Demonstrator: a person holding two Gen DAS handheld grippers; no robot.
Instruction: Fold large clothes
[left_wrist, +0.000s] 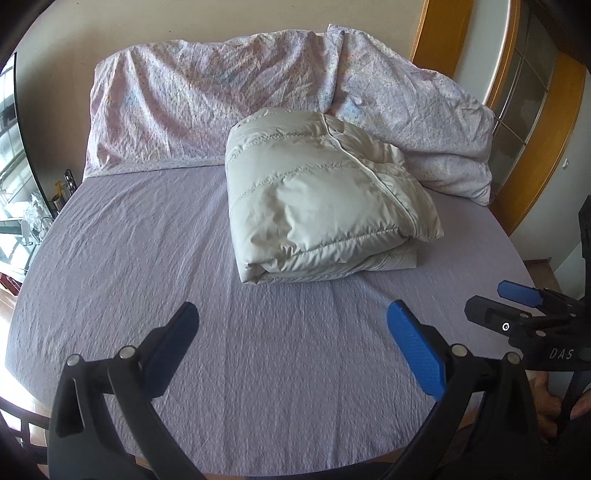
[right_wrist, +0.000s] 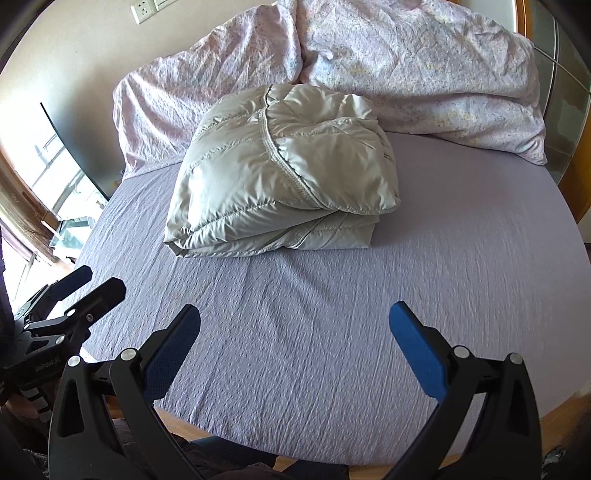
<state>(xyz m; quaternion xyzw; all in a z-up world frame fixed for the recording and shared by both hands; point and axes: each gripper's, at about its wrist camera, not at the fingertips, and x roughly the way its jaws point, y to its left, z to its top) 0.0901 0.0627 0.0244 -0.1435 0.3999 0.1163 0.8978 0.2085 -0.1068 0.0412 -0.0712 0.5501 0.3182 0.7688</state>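
Observation:
A pale grey quilted down jacket (left_wrist: 321, 199) (right_wrist: 284, 173) lies folded into a thick bundle on the lilac bed sheet (left_wrist: 184, 258) (right_wrist: 461, 258), near the pillows. My left gripper (left_wrist: 293, 314) hovers open over the bare sheet well in front of the bundle, with nothing between its blue pads. My right gripper (right_wrist: 295, 314) is also open and empty, held short of the jacket. The right gripper (left_wrist: 517, 306) shows at the right edge of the left wrist view. At the left edge of the right wrist view the left gripper (right_wrist: 70, 295) appears.
Two crumpled floral pillows (left_wrist: 207, 103) (right_wrist: 424, 62) lean against the wall behind the jacket. A wooden door frame (left_wrist: 535, 147) stands to the right of the bed. A window and cluttered ledge (left_wrist: 22, 192) lie to the left. The bed's wooden front edge (right_wrist: 192, 428) is just below my grippers.

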